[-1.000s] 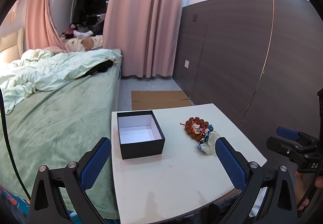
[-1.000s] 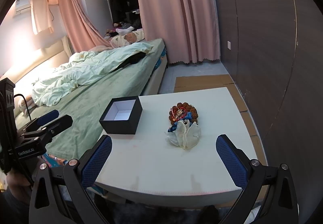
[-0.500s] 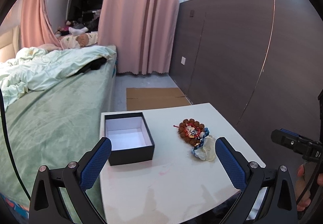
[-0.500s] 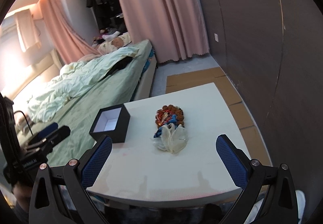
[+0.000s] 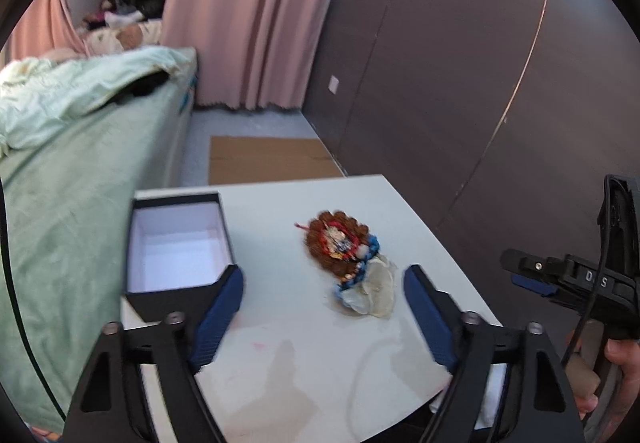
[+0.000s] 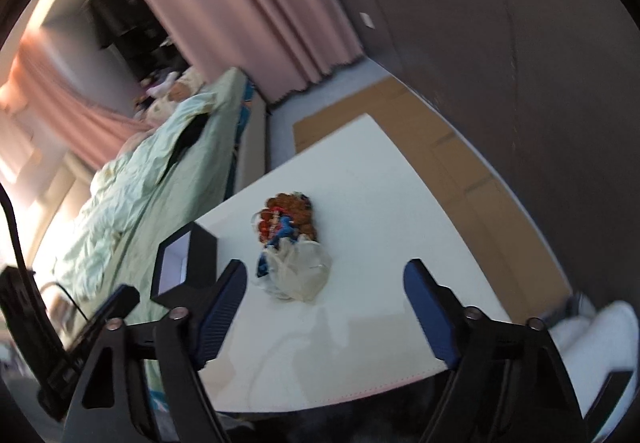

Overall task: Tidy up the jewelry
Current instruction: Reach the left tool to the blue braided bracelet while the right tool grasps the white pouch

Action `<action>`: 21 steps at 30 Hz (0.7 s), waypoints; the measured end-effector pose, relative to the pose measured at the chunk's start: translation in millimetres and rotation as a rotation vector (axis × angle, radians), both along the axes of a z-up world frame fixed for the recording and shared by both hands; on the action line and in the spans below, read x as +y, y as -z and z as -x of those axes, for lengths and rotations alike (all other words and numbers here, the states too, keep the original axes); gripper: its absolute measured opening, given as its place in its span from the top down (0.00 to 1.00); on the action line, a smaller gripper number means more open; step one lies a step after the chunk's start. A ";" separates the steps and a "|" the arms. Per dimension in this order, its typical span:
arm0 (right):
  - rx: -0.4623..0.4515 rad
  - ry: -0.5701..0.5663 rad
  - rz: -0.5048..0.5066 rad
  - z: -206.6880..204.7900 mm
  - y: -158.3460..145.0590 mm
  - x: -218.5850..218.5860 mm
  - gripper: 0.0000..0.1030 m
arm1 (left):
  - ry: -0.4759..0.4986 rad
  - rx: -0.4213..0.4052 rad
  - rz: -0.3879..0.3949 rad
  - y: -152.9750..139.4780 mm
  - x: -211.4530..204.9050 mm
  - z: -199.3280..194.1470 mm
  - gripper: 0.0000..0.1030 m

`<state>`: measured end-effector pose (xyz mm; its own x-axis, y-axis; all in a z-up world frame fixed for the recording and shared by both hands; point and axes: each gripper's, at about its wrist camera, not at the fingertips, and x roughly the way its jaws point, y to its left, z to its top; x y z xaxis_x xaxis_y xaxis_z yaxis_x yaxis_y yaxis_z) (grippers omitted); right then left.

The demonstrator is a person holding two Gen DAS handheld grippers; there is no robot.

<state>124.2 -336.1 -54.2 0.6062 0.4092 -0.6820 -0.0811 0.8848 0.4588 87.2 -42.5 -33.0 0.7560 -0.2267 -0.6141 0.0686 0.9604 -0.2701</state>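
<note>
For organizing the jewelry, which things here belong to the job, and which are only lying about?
Belong to the job:
- jewelry pile on the table
- open black box, empty
- clear bag against the pile

Only lying about:
- bed
- cardboard on the floor
- curtain

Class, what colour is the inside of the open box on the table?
White inside the black-walled box; the left wrist view shows it best.

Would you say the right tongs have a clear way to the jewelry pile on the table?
Probably yes: the right tongs stand open, empty and aimed at the jewelry pile; only bare white table lies between.
</note>
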 end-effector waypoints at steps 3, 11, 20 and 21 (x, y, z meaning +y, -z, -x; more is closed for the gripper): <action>0.020 0.017 -0.029 -5.5 4.0 -4.3 0.29 | 0.029 0.024 -0.009 8.4 -8.3 -8.6 0.32; 0.092 -0.027 -0.139 -23.2 22.3 5.8 0.32 | 0.084 0.109 0.019 32.9 -17.7 -34.0 0.51; 0.207 -0.066 -0.249 -51.2 51.7 28.2 0.36 | 0.081 0.155 0.085 44.4 -7.1 -58.9 0.53; 0.218 -0.072 -0.251 -54.2 54.7 32.1 0.36 | 0.077 0.153 0.091 43.5 -4.7 -61.4 0.53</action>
<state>178.4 -304.1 -108.9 0.4204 0.6169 -0.6654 -0.0150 0.7380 0.6747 148.6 -47.2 -76.6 0.6336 -0.3406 -0.6947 0.0925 0.9248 -0.3690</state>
